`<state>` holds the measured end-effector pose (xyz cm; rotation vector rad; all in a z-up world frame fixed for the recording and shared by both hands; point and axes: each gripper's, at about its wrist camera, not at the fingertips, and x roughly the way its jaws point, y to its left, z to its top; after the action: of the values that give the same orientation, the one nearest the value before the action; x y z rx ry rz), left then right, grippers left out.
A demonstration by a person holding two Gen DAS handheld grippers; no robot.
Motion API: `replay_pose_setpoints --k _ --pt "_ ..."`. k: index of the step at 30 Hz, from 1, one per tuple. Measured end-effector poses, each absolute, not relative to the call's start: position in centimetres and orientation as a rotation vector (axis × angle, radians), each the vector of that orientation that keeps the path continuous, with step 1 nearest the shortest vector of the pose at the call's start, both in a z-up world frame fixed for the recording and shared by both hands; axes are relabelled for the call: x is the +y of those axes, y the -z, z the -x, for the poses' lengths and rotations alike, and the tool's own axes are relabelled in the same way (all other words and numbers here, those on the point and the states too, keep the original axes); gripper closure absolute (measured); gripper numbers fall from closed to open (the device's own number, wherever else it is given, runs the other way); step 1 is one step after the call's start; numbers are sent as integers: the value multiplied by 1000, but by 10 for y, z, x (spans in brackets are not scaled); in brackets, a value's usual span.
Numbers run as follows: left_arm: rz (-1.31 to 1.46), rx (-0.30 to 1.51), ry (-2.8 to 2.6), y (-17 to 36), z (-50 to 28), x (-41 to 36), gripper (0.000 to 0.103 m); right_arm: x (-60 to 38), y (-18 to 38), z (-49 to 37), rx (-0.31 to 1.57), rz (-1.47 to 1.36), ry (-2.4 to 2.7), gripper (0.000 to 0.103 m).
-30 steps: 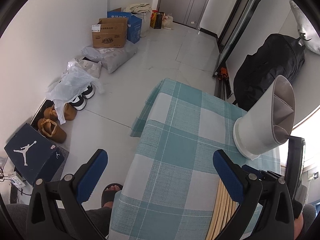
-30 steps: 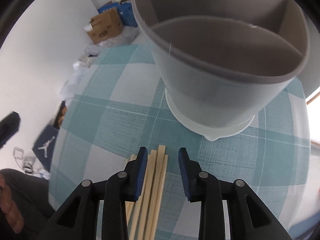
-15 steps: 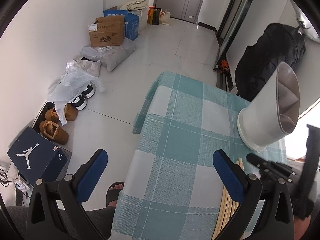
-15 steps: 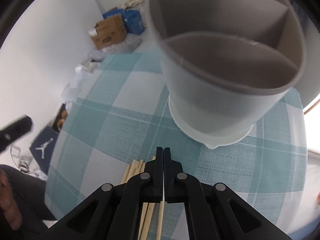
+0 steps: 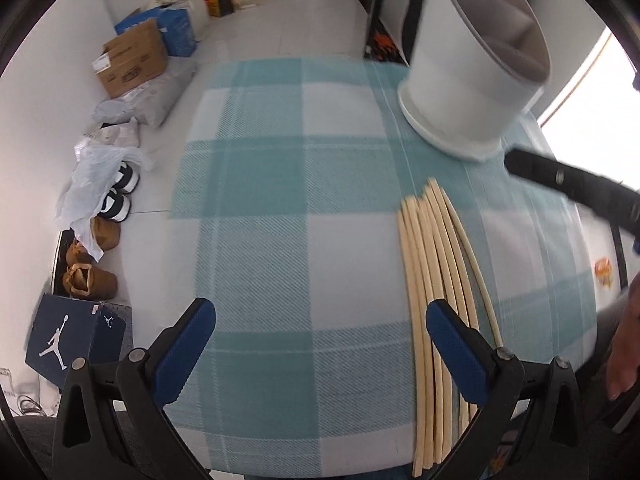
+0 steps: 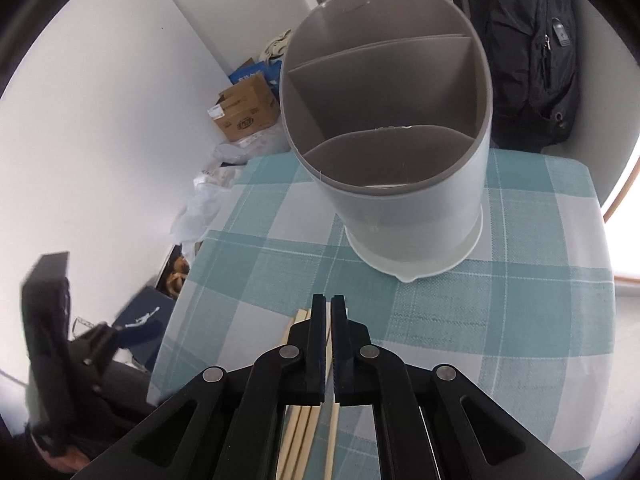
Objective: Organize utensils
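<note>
Left wrist view
Left gripper [image 5: 320, 344]: your fingers are spread wide and grip nothing; they hang over the near edge of the table.
Chopsticks [image 5: 432, 280]: a loose bundle lies on the cloth, running from the near edge toward the holder; one stick on the right side is angled apart from the rest.
Holder [image 5: 472, 80]: white, divided, upright at the far right of the table, just beyond the chopstick tips.
Cloth [image 5: 280, 208]: teal-and-white check, flat, covering the table.
Room: pale tiled floor; a cardboard box [image 5: 134, 62], plastic bags, shoes and a dark shoe box [image 5: 76, 336] line the left wall.

Right wrist view
Right gripper [image 6: 329, 312]: your jaws are nearly closed on one chopstick, which shows as a pale strip in the gap between them.
Chopsticks [image 6: 300, 424]: the rest lie below and left of the jaws.
Holder [image 6: 400, 168]: directly ahead, with three compartments open to you; all look empty.
Backpack [image 6: 528, 48]: black, behind the holder against the wall.
Advice: keep the squeeze firm, lift the stick clear of its neighbours, tip it toward vertical, then lower the tip into one compartment without knocking the rim.
</note>
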<state>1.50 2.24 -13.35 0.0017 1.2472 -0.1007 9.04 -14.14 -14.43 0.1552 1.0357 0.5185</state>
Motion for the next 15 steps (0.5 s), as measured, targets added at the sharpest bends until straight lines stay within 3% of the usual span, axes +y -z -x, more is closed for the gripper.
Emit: replay_pose_setpoints --k 2,6,8,15 --pt "-31 1261 91 137 -14 19 1 -151 139 -89 1019 -179 -520 85" --pt "-69 1277 72 141 -16 16 1 -161 128 -87 984 -209 -523 75" --pt "-92 1296 57 147 -18 13 1 -163 124 -85 967 -223 -524 64" --pt "-86 1326 29 151 -23 13 1 -175 113 -83 934 -235 -500 59"
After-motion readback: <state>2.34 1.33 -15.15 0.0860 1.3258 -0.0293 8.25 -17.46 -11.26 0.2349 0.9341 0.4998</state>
